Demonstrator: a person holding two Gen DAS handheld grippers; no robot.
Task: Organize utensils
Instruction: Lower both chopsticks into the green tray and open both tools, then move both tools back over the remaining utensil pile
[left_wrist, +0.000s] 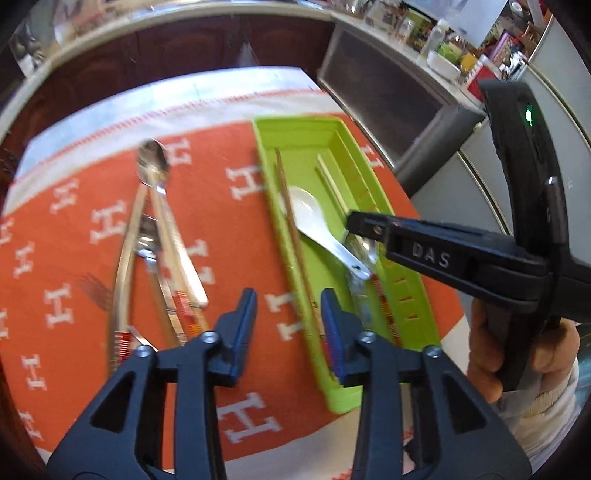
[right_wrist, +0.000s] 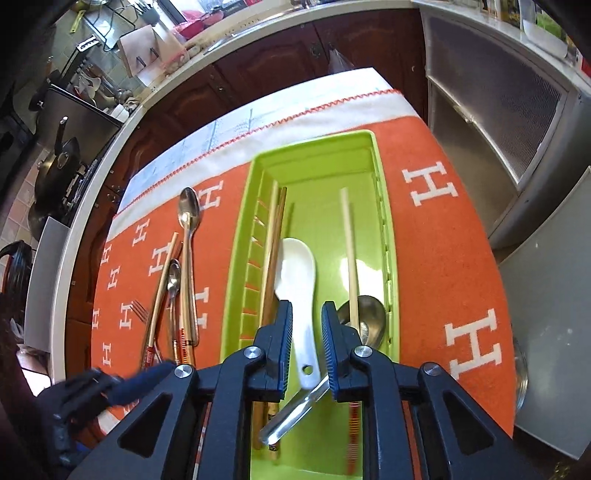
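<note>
One glossy white spoon (right_wrist: 297, 280) in ribbed green tray (right_wrist: 391, 236).

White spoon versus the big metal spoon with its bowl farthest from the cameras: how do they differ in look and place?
The white spoon is opaque, with a broad, deep bowl; the metal spoon is shiny and slim. The white spoon lies inside the green tray; the metal spoon lies outside it on the orange cloth. Both lie lengthwise, bowls away from the cameras.
</note>
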